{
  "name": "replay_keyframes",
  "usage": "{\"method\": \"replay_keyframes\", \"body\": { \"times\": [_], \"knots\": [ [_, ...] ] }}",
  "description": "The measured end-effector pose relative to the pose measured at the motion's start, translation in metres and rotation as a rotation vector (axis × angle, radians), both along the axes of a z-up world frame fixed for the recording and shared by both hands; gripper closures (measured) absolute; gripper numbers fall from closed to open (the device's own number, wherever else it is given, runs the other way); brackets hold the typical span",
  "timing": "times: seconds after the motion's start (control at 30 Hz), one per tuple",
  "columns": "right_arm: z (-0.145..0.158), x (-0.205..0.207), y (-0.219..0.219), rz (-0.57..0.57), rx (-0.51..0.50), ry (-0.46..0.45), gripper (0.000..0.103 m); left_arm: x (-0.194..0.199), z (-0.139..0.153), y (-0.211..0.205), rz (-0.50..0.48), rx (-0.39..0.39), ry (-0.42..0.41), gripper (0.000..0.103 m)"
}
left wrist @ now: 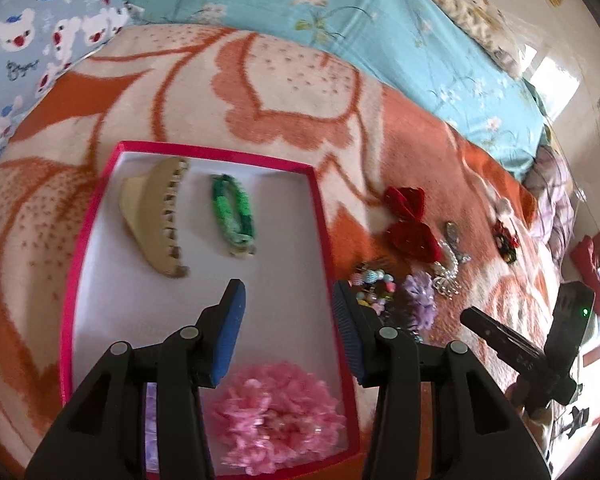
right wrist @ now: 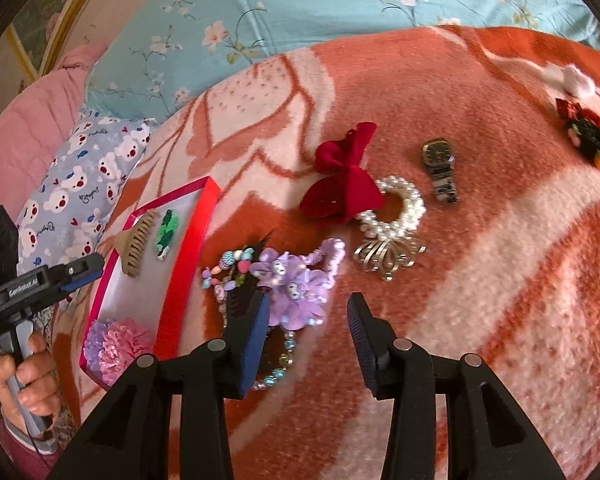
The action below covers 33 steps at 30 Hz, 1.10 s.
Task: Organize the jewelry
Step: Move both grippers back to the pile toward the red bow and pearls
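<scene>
A red-rimmed box (left wrist: 320, 208) with a white floor lies on the blanket and holds a tan claw clip (left wrist: 152, 216), a green hair tie (left wrist: 230, 210) and a pink flower piece (left wrist: 276, 412). My left gripper (left wrist: 288, 312) hovers open and empty above the box. My right gripper (right wrist: 308, 320) is open and empty just above a purple flower scrunchie (right wrist: 296, 280). Beside it lie a beaded piece (right wrist: 232, 268), a red bow (right wrist: 340, 184), a pearl bracelet (right wrist: 396, 212), a silver brooch (right wrist: 384, 256) and a watch (right wrist: 440, 168).
An orange and cream blanket (right wrist: 480, 280) covers the bed. A dark knitted ornament (right wrist: 592, 144) lies far right. A bear-print pillow (left wrist: 32, 40) and a turquoise floral quilt (left wrist: 300, 4) lie behind. The box shows at the left in the right wrist view (right wrist: 192, 248).
</scene>
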State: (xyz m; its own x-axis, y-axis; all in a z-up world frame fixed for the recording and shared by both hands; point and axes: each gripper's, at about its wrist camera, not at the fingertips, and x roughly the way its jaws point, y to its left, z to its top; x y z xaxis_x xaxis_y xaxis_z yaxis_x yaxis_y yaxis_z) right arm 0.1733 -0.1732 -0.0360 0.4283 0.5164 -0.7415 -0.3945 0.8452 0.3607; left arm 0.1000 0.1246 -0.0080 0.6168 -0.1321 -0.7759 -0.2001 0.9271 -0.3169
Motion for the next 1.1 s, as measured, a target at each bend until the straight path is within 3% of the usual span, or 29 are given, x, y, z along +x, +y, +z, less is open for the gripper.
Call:
{"method": "replay_keyframes", "body": {
  "times": [0.3, 0.67, 0.73, 0.8, 0.93, 0.97, 1.0, 1.1],
  "knots": [
    [-0.004, 0.018, -0.02, -0.057, -0.012, -0.002, 0.06, 0.033, 0.007, -0.043, -0.084, 0.033, 0.003, 0.059],
    [-0.021, 0.068, -0.026, -0.102, -0.05, 0.022, 0.063, 0.111, -0.019, -0.099, -0.19, 0.018, 0.061, 0.059],
    [-0.027, 0.076, -0.024, -0.099, -0.062, 0.029, 0.067, 0.126, -0.025, -0.111, -0.213, 0.017, 0.072, 0.059],
    [-0.031, 0.08, -0.021, -0.093, -0.074, 0.032, 0.088, 0.138, -0.03, -0.121, -0.227, 0.022, 0.081, 0.055],
    [-0.028, 0.075, -0.024, -0.062, -0.06, 0.032, 0.09, 0.16, -0.047, -0.139, -0.252, 0.029, 0.117, 0.054],
    [-0.026, 0.072, -0.027, -0.063, -0.053, 0.028, 0.101, 0.165, -0.052, -0.143, -0.257, 0.027, 0.13, 0.052],
    [-0.024, 0.068, -0.03, -0.066, -0.047, 0.023, 0.103, 0.169, -0.056, -0.146, -0.262, 0.027, 0.139, 0.049],
    [-0.02, 0.057, -0.049, -0.099, -0.029, 0.019, 0.103, 0.179, -0.068, -0.154, -0.268, 0.019, 0.163, 0.047]
  ]
}}
